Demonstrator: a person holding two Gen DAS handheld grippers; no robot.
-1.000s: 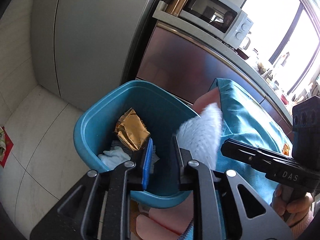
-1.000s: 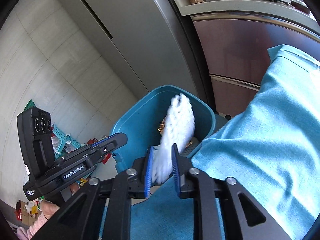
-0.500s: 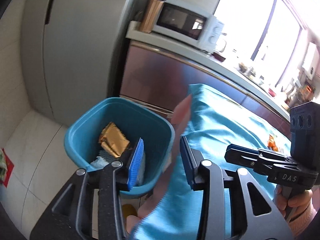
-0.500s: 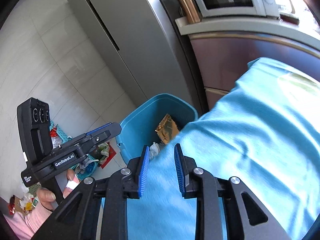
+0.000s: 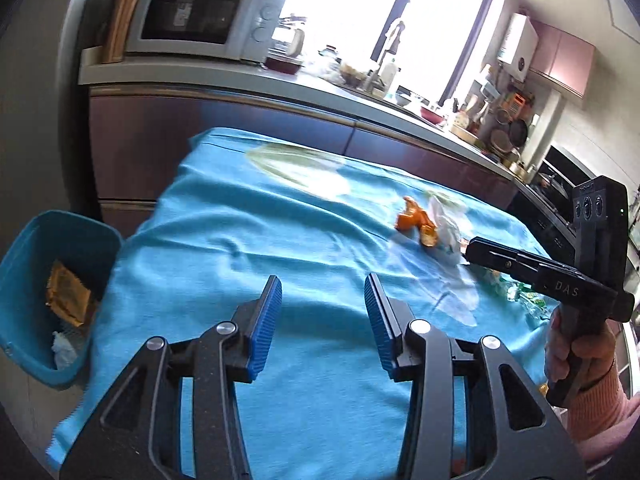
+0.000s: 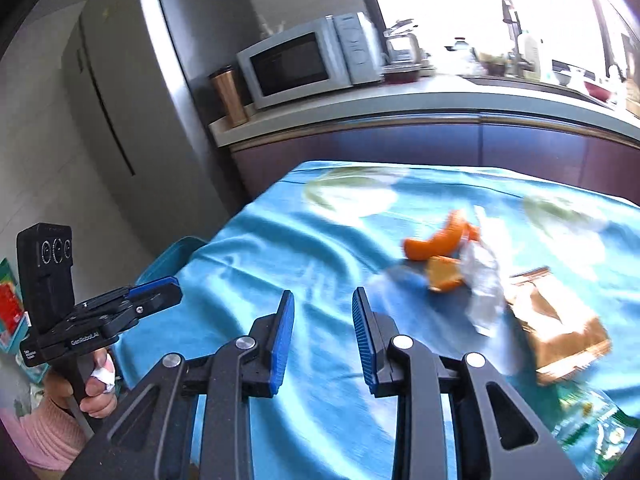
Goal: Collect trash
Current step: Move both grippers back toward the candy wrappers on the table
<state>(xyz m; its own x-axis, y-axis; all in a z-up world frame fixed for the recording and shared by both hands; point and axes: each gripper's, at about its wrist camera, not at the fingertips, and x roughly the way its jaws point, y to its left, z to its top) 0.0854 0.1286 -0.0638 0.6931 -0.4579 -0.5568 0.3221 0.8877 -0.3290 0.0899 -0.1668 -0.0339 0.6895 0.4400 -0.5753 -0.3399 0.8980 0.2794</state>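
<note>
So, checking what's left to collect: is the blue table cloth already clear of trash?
No, orange peel and a brown wrapper lie on the cloth.

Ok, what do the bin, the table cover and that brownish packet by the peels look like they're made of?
Bin: moulded plastic, going by its smooth, uniform blue wall and rounded rim.
Table cover: woven cloth, matte, with soft wrinkles and folds.
Brown packet: probably metallised film or foil, with a shiny, creased, crimped edge, though blur leaves that open.
Orange peels: fruit rind, curled and waxy.
</note>
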